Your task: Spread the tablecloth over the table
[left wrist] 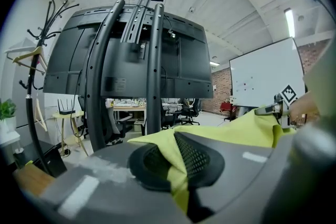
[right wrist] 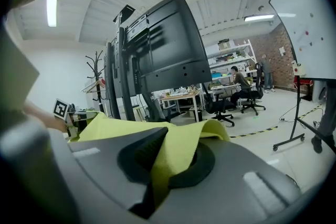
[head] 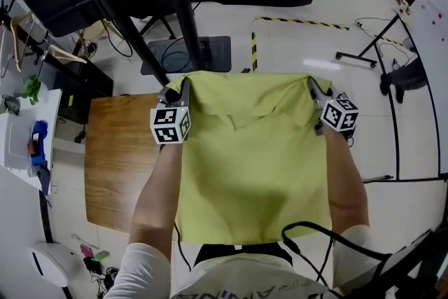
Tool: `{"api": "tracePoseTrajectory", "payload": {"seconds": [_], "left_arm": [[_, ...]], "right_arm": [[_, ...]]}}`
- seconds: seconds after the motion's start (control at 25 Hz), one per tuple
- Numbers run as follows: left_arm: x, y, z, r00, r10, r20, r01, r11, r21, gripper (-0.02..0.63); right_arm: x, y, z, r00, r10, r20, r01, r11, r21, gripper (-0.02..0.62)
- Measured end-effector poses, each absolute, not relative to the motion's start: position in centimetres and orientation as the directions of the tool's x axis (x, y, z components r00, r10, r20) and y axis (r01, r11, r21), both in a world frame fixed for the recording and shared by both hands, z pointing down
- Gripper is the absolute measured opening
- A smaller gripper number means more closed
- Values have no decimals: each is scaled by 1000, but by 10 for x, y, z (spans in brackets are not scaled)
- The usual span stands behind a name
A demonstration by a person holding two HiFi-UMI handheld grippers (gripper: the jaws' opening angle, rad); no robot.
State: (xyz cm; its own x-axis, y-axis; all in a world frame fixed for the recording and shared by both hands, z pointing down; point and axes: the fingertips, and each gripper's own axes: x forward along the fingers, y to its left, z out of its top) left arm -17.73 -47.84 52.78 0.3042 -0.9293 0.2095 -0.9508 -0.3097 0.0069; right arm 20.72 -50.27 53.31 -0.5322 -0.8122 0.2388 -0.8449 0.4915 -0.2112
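Observation:
A yellow-green tablecloth [head: 252,164] hangs stretched between my two grippers, above a wooden table [head: 119,157] that shows only at its left side. My left gripper [head: 183,89] is shut on the cloth's far left corner [left wrist: 176,162]. At the far right corner [right wrist: 173,157], my right gripper [head: 313,89] is shut on the fabric too. The far edge sags slightly between them, and the near edge falls toward the person's body. In the left gripper view the right gripper's marker cube [left wrist: 289,95] shows across the cloth.
A black monitor stand on slanted poles [head: 183,10] rises just beyond the table. A white side table [head: 21,136] with a blue object stands at the left. A whiteboard frame [head: 420,80] and cables lie on the floor at the right.

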Motion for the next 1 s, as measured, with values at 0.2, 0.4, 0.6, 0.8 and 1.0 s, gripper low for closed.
{"api": "tracePoseTrajectory", "payload": {"seconds": [0.2, 0.4, 0.6, 0.8, 1.0], "left_arm": [[-174, -508, 553, 302, -924, 232, -952, -307, 19, 9], [-172, -527, 583, 298, -913, 280, -953, -301, 32, 9], [-181, -543, 608, 286, -906, 311, -957, -284, 56, 9], [-186, -554, 625, 305, -892, 332, -952, -289, 99, 11], [-181, -549, 648, 374, -857, 354, -926, -326, 189, 105]], "right_arm": [[211, -530, 551, -534, -809, 246, -843, 490, -220, 9], [213, -548, 579, -534, -796, 284, -844, 484, -232, 9], [205, -565, 593, -544, -789, 285, -837, 488, -246, 9], [201, -578, 608, -557, -777, 293, -828, 493, -268, 9], [199, -573, 632, -585, -744, 324, -809, 512, -288, 11]]}}
